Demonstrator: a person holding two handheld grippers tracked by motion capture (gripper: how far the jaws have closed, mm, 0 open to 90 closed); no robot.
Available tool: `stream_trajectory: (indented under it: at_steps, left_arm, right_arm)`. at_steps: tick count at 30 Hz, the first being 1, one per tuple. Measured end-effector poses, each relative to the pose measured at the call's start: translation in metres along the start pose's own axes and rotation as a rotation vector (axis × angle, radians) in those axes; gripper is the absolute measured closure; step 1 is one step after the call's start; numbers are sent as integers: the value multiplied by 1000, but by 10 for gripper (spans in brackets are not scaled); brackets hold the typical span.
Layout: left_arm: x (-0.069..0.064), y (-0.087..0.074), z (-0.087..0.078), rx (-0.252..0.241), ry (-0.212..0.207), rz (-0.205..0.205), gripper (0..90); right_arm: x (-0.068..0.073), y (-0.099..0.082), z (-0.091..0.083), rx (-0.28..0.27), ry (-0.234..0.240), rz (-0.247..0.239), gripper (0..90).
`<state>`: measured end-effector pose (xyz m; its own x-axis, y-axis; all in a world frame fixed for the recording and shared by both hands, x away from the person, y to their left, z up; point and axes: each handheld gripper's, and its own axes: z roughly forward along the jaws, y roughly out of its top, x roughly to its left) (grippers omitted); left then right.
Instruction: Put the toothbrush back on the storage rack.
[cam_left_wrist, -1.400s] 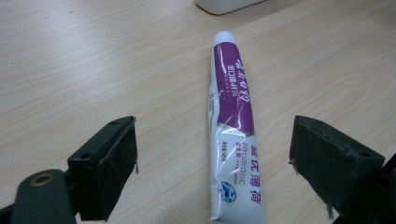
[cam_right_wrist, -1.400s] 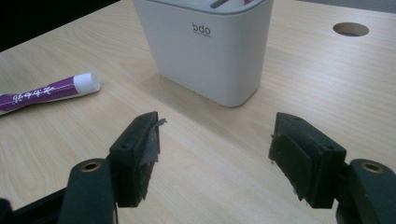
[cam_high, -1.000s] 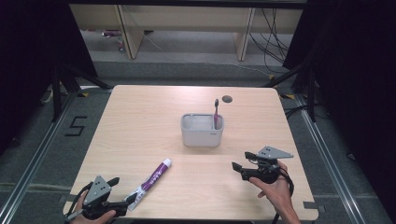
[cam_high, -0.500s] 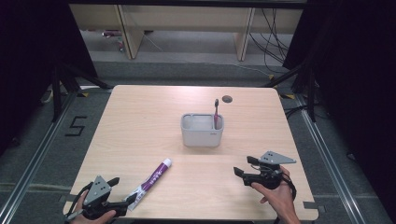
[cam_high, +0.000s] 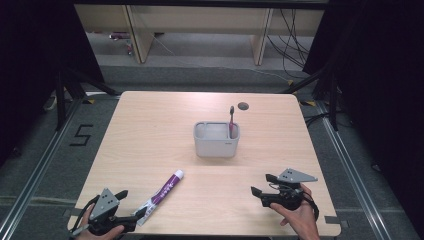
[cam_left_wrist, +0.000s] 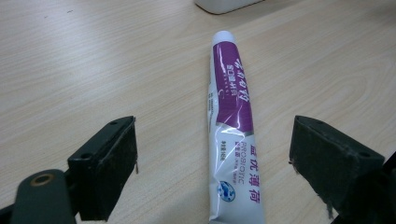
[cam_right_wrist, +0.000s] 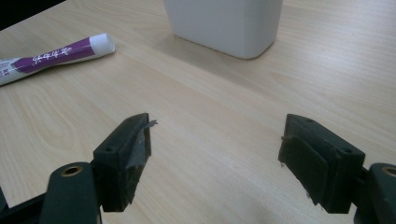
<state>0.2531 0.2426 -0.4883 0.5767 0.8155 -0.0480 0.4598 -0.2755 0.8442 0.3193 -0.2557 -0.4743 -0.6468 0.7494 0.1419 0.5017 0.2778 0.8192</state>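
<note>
Lay flat on the pale wood-grain tabletop (cam_high: 150, 130) near its front edge: a purple-and-white plastic toothpaste tube (cam_high: 161, 196), white cap aimed toward the middle of the table, crimped tail reaching back to the black left gripper (cam_high: 131, 215). Held that gripper low at the table's front left corner, jaws spread wide apart, pads pressing on nothing. Showed the tube (cam_left_wrist: 232, 130) in the left gripper view running lengthwise up the gap between the 2 black jaws, touching neither of them, its tail closest to the camera. Held the black right gripper (cam_high: 262, 184) near the front right of the table, well apart from the tube, pointed toward the table's middle; jaws had just been opening and stood wide, bare wood between them in the right gripper view. Stood a white rectangular plastic holder (cam_high: 216, 140) at the centre of the table, a pink-handled toothbrush (cam_high: 231, 122) upright in its right end. Sat a small dark round grommet (cam_high: 243, 106) in the tabletop beyond the holder
</note>
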Motion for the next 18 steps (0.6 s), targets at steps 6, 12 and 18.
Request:
stream_trajectory:
  at_steps: [6,12,18]
  left_arm:
    - [0,0,0,-4,-5,-1,148]
    - [1,0,1,-9,-4,-2,148]
    - [2,0,0,-1,0,-5,148]
  right_arm:
    - [2,-5,-2,3,12,12,245]
    - [5,-10,-4,29,0,-1,241]
    - [11,-17,-6,59,11,14,232]
